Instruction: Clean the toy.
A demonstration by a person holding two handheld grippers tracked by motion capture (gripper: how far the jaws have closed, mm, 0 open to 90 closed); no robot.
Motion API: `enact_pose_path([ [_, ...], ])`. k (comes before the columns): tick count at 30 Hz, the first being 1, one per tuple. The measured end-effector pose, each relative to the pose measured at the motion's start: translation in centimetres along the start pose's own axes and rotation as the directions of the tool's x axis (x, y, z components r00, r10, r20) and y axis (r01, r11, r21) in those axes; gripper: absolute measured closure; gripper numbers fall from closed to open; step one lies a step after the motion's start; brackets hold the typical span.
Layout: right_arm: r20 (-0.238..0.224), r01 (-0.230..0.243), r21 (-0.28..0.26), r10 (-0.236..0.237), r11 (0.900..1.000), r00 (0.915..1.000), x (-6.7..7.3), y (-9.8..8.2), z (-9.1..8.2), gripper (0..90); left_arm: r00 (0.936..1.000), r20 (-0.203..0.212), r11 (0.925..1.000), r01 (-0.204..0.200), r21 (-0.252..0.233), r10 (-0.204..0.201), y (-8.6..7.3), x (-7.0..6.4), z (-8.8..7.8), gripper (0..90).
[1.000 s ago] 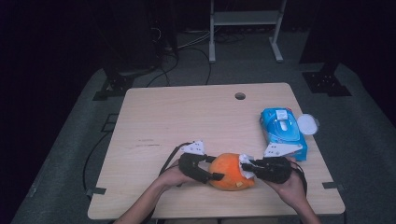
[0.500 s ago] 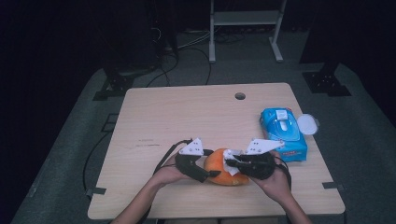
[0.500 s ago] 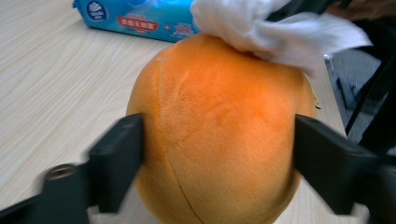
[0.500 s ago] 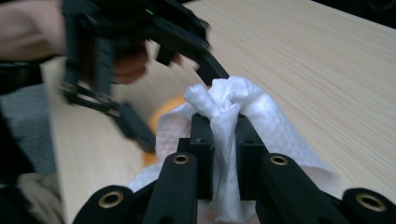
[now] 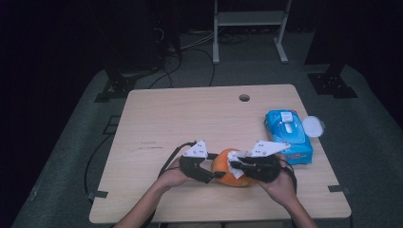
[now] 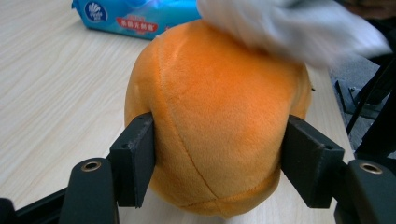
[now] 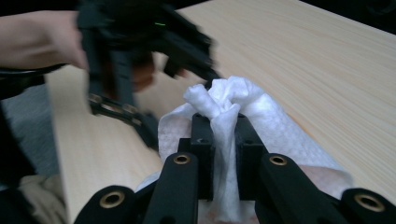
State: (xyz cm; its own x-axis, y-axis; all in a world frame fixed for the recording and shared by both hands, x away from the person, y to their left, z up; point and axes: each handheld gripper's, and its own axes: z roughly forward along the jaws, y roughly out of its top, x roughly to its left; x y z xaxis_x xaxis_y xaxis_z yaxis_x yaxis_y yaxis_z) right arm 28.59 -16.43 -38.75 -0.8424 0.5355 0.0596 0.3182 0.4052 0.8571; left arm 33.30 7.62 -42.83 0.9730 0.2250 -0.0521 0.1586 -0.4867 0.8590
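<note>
Spanning dark floor (image 5: 71, 156), pale wooden table (image 5: 190, 114)

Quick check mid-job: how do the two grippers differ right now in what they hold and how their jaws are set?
The left gripper clamps the orange plush ball from both sides, jaws held apart by its width; the right gripper pinches a white wipe, jaws nearly together. The left sits beside the ball on the table; the right presses its wipe onto the ball's top. Both are shut on something.
</note>
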Motion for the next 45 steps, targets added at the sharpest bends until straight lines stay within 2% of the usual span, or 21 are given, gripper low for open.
enact_pose_path([
  [3, -0.038, 0.061, 0.037, -0.06, 0.997, 0.9975, 1.4, 0.9, 1.6, 81.0, 0.9992, -0.01, 0.999, -0.039, 0.021, 0.039, 0.2, -0.5, 0.3, 32.4],
  [4, -0.042, 0.076, 0.062, -0.073, 0.995, 0.9964, 1.6, 1.3, 2.5, 81.0, 0.999, -0.01, 0.9987, -0.043, 0.026, 0.044, 0.2, -0.5, 0.3, 32.3],
  [5, -0.042, 0.076, 0.062, -0.073, 0.995, 0.9964, 1.6, 1.3, 2.5, 81.0, 0.9987, -0.013, 0.9983, -0.049, 0.032, 0.049, 0.1, -0.5, 0.3, 32.3],
  [6, -0.039, 0.08, 0.068, -0.077, 0.995, 0.9963, 1.4, 1.5, 2.7, 81.0, 0.9993, -0.011, 0.999, -0.035, 0.026, 0.036, -0.1, -0.4, 0.3, 32.3],
  [8, -0.019, 0.062, 0.064, -0.061, 0.996, 0.998, 0.8, 1.7, 2.5, 80.9, 0.9994, -0.008, 0.999, -0.034, 0.029, 0.034, -0.3, -0.3, 0.2, 32.0],
  [10, 0.026, 0.05, 0.063, -0.051, 0.997, 0.9984, -0.2, 1.8, 1.8, 80.8, 0.9994, -0.008, 0.999, -0.034, 0.03, 0.034, -0.4, -0.3, 0.2, 31.4],
  [13, 0.064, 0.001, 0.07, -0.006, 0.998, 0.998, -1.8, 1.2, 0.6, 80.8, 0.9994, -0.012, 0.999, -0.033, 0.031, 0.034, -0.6, -0.1, 0.2, 27.9],
  [17, 0.072, -0.021, 0.073, 0.016, 0.997, 0.9972, -2.4, 0.1, -0.4, 80.8, 0.9996, 0.018, 0.9997, 0.022, 0.007, -0.022, -0.6, 0.1, 0.5, 19.4],
  [18, 0.07, -0.027, 0.074, 0.022, 0.997, 0.9973, -2.3, -0.1, -0.4, 80.8, 0.9996, 0.019, 0.9998, 0.02, 0.009, -0.02, -0.6, 0.1, 0.6, 20.3],
  [20, 0.066, -0.007, 0.079, 0.001, 0.997, 0.9978, -1.7, -0.1, -0.4, 80.8, 0.9999, 0.01, 0.9998, -0.002, 0.02, 0.002, -0.6, -0.1, 0.6, 27.2],
  [22, 0.034, 0.014, 0.077, -0.017, 0.997, 0.9993, -0.9, 0.2, -0.1, 80.9, 1.0, 0.002, 0.9996, -0.008, 0.028, 0.008, -0.4, -0.2, 0.6, 30.2],
  [24, -0.014, 0.037, 0.086, -0.036, 0.996, 0.9993, 0.4, 0.5, 0.9, 81.0, 0.9998, 0.0, 0.9991, -0.02, 0.038, 0.02, -0.2, -0.2, 0.7, 30.7],
  [27, -0.041, 0.081, 0.113, -0.077, 0.99, 0.9962, 1.7, 1.2, 2.6, 81.0, 0.9992, 0.002, 0.9985, -0.039, 0.039, 0.039, 0.0, -0.6, 0.9, 30.6],
  [29, -0.037, 0.092, 0.133, -0.088, 0.987, 0.9954, 1.9, 1.7, 3.8, 81.1, 0.9988, -0.005, 0.998, -0.049, 0.041, 0.049, 0.0, -0.8, 0.9, 30.6],
  [30, -0.03, 0.083, 0.143, -0.079, 0.986, 0.9964, 1.5, 2.1, 4.4, 81.2, 0.9985, -0.006, 0.9976, -0.054, 0.044, 0.054, -0.1, -0.9, 0.9, 30.6],
  [32, -0.03, 0.077, 0.145, -0.073, 0.986, 0.9969, 1.1, 2.2, 4.6, 81.2, 0.9985, -0.009, 0.9976, -0.053, 0.043, 0.054, -0.3, -0.8, 0.8, 30.6],
  [35, -0.01, 0.046, 0.141, -0.045, 0.989, 0.9989, -0.3, 2.2, 4.2, 81.3, 0.998, -0.012, 0.997, -0.061, 0.047, 0.062, -0.5, -0.8, 0.9, 30.2],
  [39, 0.026, 0.017, 0.127, -0.021, 0.992, 0.9994, -1.4, 1.9, 2.6, 81.2, 0.9975, -0.01, 0.996, -0.069, 0.057, 0.07, -0.6, -0.7, 0.9, 28.9],
  [43, 0.057, 0.001, 0.127, -0.008, 0.992, 0.9983, -1.9, 1.2, 1.1, 81.1, 0.9991, 0.0, 0.9973, -0.043, 0.059, 0.043, -0.6, -0.5, 0.8, 22.4],
  [45, 0.06, -0.003, 0.13, -0.005, 0.991, 0.9982, -1.8, 1.0, 0.8, 81.1, 0.9996, 0.013, 0.9992, -0.024, 0.031, 0.024, -0.4, -0.3, 0.7, 16.2],
])
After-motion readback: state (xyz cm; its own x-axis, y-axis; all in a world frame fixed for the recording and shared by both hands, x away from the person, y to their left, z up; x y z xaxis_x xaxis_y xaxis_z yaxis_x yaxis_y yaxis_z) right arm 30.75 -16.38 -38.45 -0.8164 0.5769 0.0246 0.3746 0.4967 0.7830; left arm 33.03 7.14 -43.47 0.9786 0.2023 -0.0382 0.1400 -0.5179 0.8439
